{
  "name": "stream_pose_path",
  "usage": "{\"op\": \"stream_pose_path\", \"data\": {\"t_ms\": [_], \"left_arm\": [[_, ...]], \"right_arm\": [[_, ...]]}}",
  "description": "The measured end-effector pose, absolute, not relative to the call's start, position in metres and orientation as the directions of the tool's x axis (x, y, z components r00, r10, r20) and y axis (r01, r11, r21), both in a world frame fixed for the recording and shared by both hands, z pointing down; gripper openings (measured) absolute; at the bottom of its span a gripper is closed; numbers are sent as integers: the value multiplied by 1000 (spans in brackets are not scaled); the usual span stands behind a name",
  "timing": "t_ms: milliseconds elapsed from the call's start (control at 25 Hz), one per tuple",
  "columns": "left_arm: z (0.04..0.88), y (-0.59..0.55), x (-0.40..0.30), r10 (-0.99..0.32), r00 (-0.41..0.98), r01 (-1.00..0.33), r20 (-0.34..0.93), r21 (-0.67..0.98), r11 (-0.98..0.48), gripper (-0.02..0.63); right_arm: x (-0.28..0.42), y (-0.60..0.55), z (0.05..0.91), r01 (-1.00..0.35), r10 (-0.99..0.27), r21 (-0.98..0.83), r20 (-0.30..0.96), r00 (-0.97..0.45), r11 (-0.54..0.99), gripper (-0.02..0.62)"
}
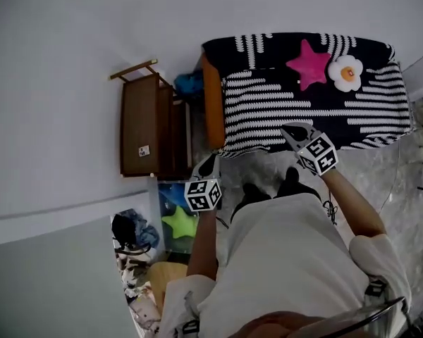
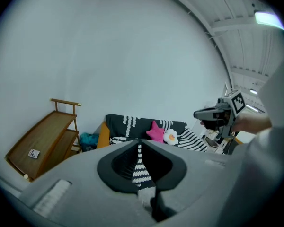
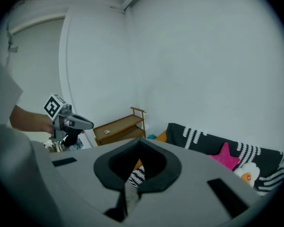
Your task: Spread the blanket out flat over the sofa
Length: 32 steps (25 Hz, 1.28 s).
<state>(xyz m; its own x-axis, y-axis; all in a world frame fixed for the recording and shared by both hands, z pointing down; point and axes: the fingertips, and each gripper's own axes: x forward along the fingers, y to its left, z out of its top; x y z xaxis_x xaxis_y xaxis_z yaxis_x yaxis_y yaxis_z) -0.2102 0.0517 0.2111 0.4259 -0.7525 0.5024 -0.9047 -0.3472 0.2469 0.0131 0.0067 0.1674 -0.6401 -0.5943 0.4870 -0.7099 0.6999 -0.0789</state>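
Observation:
The black-and-white striped blanket (image 1: 303,104) lies spread over the seat and back of the sofa (image 1: 213,104), whose orange arm shows at the left end. On the blanket rest a pink star cushion (image 1: 310,65) and a white flower cushion (image 1: 347,72). My left gripper (image 1: 211,164) hangs short of the sofa's left front corner, jaws together and holding nothing. My right gripper (image 1: 294,129) points at the blanket's front edge, also shut and empty. In the left gripper view the blanket (image 2: 132,124) is well ahead of the left gripper (image 2: 140,142). The right gripper (image 3: 142,140) is likewise clear of it.
A brown wooden shelf rack (image 1: 144,129) stands left of the sofa, with a blue bundle (image 1: 189,83) between them. A green star cushion (image 1: 180,224) and clutter (image 1: 134,238) lie on the floor at the left. The person in a white shirt (image 1: 289,259) stands on the pale floor (image 1: 388,182).

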Motion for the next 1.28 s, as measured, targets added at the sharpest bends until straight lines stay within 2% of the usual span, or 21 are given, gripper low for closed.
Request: {"op": "stream_pose_path", "data": {"t_ms": [680,1280], "left_arm": [[112,62,-147,-818,447,-892,363,258,-372,21],[85,43,-121,-818,473,-880,327,213,-424,21]], "right_arm": [[68,11,93,-640,-572,-44,404,-714,767,3],[83,3,62,-622,-585,-5,336,-739,783,2]]}}
